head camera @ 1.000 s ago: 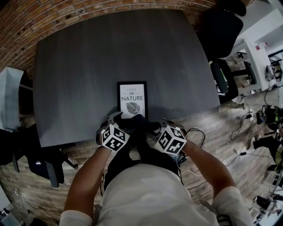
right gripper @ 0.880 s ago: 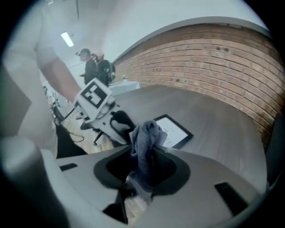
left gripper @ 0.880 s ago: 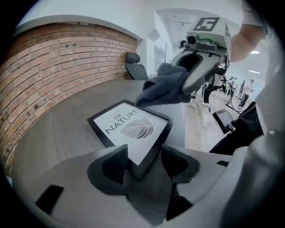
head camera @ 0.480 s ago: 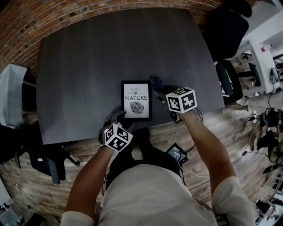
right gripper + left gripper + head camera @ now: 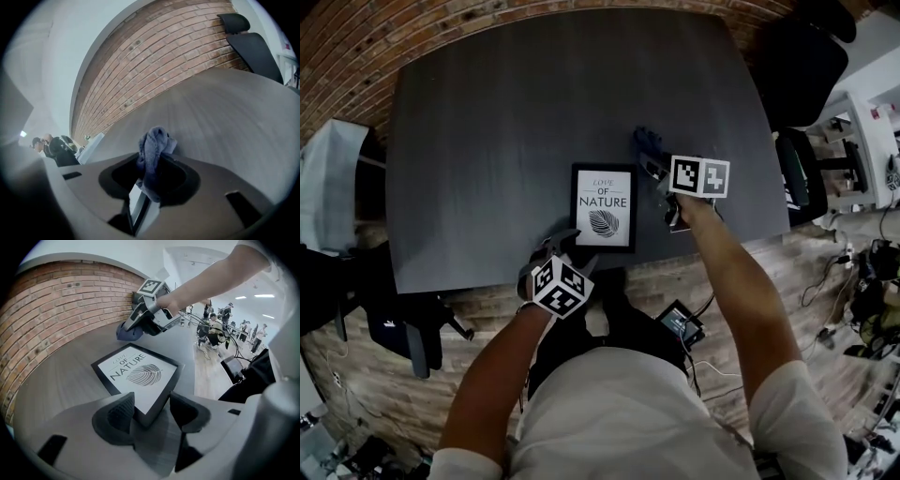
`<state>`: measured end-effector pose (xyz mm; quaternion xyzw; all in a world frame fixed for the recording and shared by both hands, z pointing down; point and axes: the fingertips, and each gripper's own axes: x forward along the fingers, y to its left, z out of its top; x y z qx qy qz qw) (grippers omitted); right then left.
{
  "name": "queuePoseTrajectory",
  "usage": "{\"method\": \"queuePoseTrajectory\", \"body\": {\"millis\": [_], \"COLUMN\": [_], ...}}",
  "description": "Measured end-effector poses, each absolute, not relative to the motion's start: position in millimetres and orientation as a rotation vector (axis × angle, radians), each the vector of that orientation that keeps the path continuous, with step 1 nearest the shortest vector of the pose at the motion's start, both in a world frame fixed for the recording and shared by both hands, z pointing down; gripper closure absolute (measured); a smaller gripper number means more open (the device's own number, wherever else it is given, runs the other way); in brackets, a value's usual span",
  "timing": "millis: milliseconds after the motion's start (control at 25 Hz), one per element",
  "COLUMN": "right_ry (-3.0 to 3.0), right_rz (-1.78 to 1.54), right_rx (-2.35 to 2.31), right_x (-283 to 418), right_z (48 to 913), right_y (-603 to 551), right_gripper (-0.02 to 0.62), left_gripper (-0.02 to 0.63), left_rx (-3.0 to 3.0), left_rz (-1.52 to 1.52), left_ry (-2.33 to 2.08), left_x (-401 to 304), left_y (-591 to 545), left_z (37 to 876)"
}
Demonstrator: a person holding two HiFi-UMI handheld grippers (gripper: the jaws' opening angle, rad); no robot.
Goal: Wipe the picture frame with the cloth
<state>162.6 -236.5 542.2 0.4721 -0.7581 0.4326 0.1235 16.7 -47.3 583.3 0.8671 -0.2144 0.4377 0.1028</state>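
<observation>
A dark grey, wood-grained table (image 5: 506,131) carries a single picture frame (image 5: 604,206). The frame lies flat, face up, close to the table's near edge and right of its middle. It has a black border around a white print reading "LOVE OF NATURE" above a leaf.

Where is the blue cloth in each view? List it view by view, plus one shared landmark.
Head view: blue cloth right of the picture frame, at the right gripper tip.
Left gripper view: blue cloth upper centre, beyond the frame.
Right gripper view: blue cloth at centre, pinched between the jaws.
Shared landmark: the brick wall.
</observation>
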Motion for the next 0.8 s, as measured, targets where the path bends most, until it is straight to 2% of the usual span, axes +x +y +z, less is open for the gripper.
{"method": "queuePoseTrajectory", "body": {"millis": [800], "right_ry": [-2.218], "right_rz": [1.528], "right_rx": [1.232], "right_x": [153], "right_z": [572], "right_y": [-171], "right_gripper": [0.476], "left_gripper": [0.365], "left_rx": [2.571], "left_rz": [1.312], "left_ry": [-0.589], "left_x": [16], "left_y": [-48], "left_z": [585]}}
